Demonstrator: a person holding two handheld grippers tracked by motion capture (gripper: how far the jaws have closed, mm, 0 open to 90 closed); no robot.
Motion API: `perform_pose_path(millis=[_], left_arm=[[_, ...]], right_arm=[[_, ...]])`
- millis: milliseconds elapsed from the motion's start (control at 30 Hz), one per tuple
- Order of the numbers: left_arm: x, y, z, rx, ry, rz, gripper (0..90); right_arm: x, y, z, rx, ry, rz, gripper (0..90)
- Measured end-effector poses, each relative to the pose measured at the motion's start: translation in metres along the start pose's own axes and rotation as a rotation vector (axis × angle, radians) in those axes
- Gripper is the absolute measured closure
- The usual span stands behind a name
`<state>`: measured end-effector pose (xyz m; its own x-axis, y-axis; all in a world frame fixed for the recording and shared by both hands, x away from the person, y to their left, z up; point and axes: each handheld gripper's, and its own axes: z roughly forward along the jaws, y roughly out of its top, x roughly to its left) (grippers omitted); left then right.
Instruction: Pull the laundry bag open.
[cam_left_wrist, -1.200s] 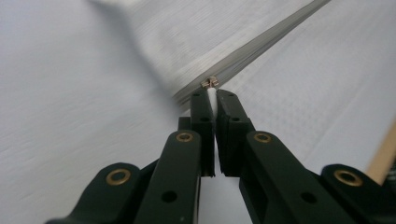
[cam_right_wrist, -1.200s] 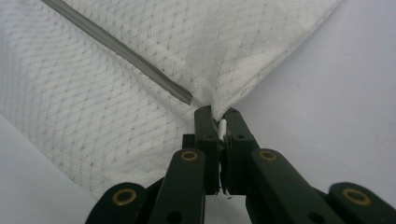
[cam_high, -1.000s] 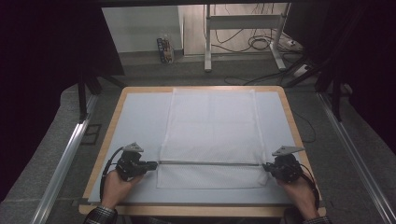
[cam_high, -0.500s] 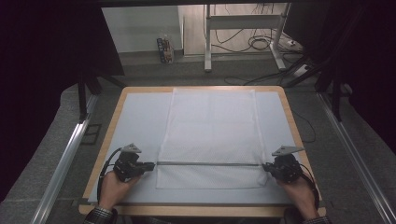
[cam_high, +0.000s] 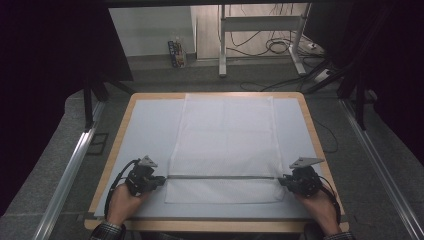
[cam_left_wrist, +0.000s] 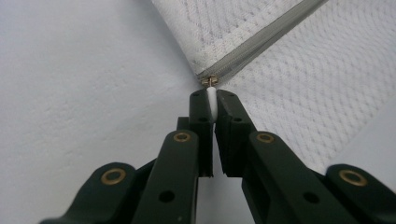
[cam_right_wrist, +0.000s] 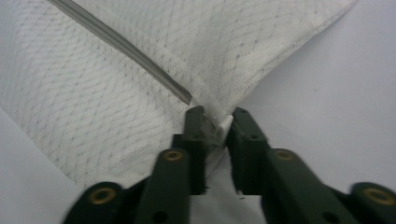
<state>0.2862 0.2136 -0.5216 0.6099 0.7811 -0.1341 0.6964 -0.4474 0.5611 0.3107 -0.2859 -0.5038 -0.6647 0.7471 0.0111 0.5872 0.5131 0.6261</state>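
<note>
A white mesh zip cover (cam_high: 225, 135) lies flat on the grey mat (cam_high: 145, 130), its grey zipper (cam_high: 222, 176) running across near the front. My left gripper (cam_high: 162, 180) is at the zipper's left end. In the left gripper view it (cam_left_wrist: 212, 95) is shut on the white pull tab (cam_left_wrist: 212, 100), though its jaws have just eased a touch. My right gripper (cam_high: 281, 181) is at the zipper's right end. Its jaws (cam_right_wrist: 217, 114) have just been opening, and the cover's corner (cam_right_wrist: 219, 122) still sits loosely in the gap.
The mat rests on a wooden-edged table (cam_high: 115, 150). Metal rails (cam_high: 70, 170) run along both sides of the table. Desk legs (cam_high: 222, 40) and cables (cam_high: 280, 47) sit on the floor beyond the far edge.
</note>
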Motion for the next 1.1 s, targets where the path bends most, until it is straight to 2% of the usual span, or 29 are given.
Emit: perform_pose_path(millis=[200,367,467,600,667,867,1000,1100], left_arm=[[-0.005,0.001,0.004,-0.045,0.037,0.04,61.5],[-0.01,0.003,0.009,-0.091,0.04,0.066,38.5],[-0.012,0.003,0.007,-0.117,0.035,0.061,25.8],[-0.012,0.002,-0.001,-0.182,-0.014,0.026,14.3],[-0.013,0.001,-0.008,-0.211,-0.019,0.007,9.4],[-0.019,-0.01,-0.023,-0.247,0.026,0.019,4.0],[-0.023,-0.024,-0.025,-0.22,0.098,0.061,3.4],[-0.021,-0.036,-0.024,-0.202,0.119,0.06,2.8]], right_arm=[[0.001,0.001,0.0,-0.037,-0.01,-0.015,51.2],[0.001,0.003,-0.001,-0.067,-0.021,-0.017,36.6],[0.001,0.004,-0.003,-0.08,-0.026,-0.013,26.6],[0.003,0.003,-0.007,-0.108,-0.001,0.007,16.6],[0.004,0.002,-0.012,-0.128,0.011,0.006,13.1],[0.014,-0.003,-0.023,-0.146,0.021,-0.021,5.2],[0.019,-0.009,-0.028,-0.158,0.024,-0.026,1.8],[0.021,-0.015,-0.029,-0.152,0.016,-0.033,0.0]])
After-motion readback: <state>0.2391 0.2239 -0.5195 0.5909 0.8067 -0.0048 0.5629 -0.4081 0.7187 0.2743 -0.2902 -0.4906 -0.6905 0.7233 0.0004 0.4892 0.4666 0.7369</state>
